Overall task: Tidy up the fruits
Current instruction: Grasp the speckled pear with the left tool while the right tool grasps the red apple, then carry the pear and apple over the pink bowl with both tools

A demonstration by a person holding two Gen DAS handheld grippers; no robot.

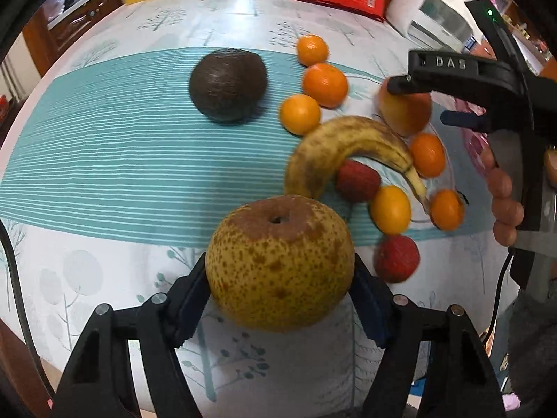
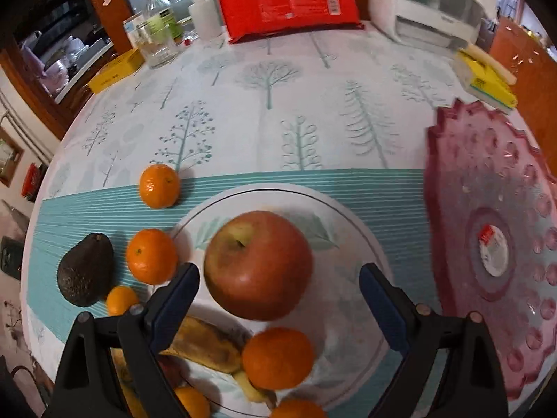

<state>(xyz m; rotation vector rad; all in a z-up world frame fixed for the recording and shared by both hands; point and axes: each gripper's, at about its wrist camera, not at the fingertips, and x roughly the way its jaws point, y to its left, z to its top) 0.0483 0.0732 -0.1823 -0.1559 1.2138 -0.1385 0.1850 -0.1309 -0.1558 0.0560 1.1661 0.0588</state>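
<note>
At the bottom centre of the left wrist view, a speckled pear (image 1: pixel 280 264) is being clasped between the fingers of the left gripper (image 1: pixel 278 299). In the right wrist view, the right gripper (image 2: pixel 278 299) is being held spread apart around an apple (image 2: pixel 258 264) without touching it. The apple is being carried by the white plate (image 2: pixel 362 244) at centre, with a banana (image 2: pixel 205 345) and a mandarin (image 2: pixel 277 358) at lower centre, while the pink glass dish (image 2: pixel 487 188) at right is being occupied only by a sticker.
</note>
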